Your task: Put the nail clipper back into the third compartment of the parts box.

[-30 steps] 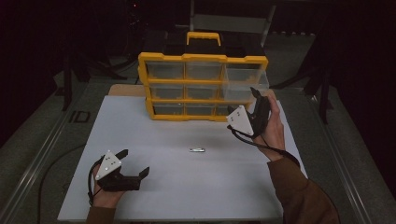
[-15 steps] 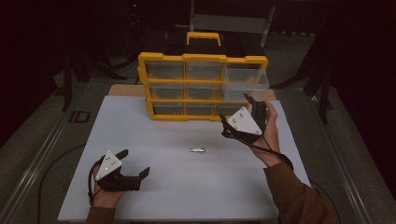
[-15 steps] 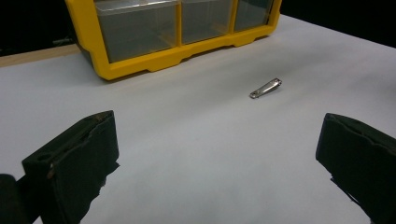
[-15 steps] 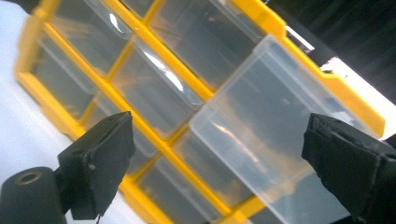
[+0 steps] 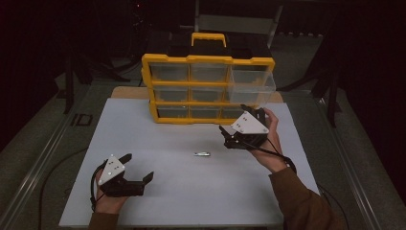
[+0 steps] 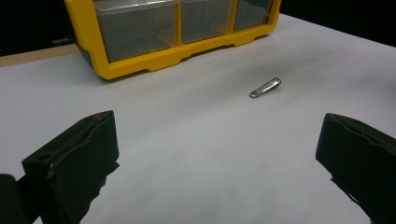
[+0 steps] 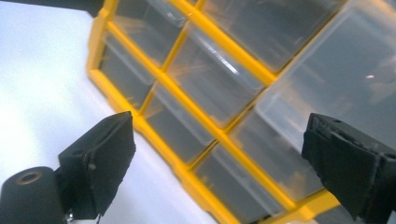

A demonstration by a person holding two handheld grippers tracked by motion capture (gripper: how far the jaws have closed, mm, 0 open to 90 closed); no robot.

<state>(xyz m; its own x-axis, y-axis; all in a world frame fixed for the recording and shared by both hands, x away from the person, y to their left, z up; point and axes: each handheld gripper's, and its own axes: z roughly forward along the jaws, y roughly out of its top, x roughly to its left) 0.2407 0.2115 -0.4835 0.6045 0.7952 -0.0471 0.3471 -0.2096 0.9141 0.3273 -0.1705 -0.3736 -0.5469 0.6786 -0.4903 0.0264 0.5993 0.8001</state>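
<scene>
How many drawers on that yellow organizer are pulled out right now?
1. On the yellow organizer, the top-right drawer sticks out toward the table's front; the other eight sit flush. The right gripper partly covers the bottom-right one.

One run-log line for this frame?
left gripper open, idle | right gripper open, beside organizer | top-right drawer pulled out | nail clipper on mat

Light falling from above onto white table surface (image 5: 182, 191), surroundings sinking into near black. High view looking dim, grainy, soft throughout. Yellow organizer (image 5: 208, 88) standing out saturated; its clear drawers catching pale reflections. Left gripper view showing nail clipper (image 6: 265, 87) fairly sharp with small glint, own jaws blurring at bottom edge. Right gripper view running tilted, drawer fronts smearing with streaky glare, tabletop washing out bluish-white at left.
</scene>
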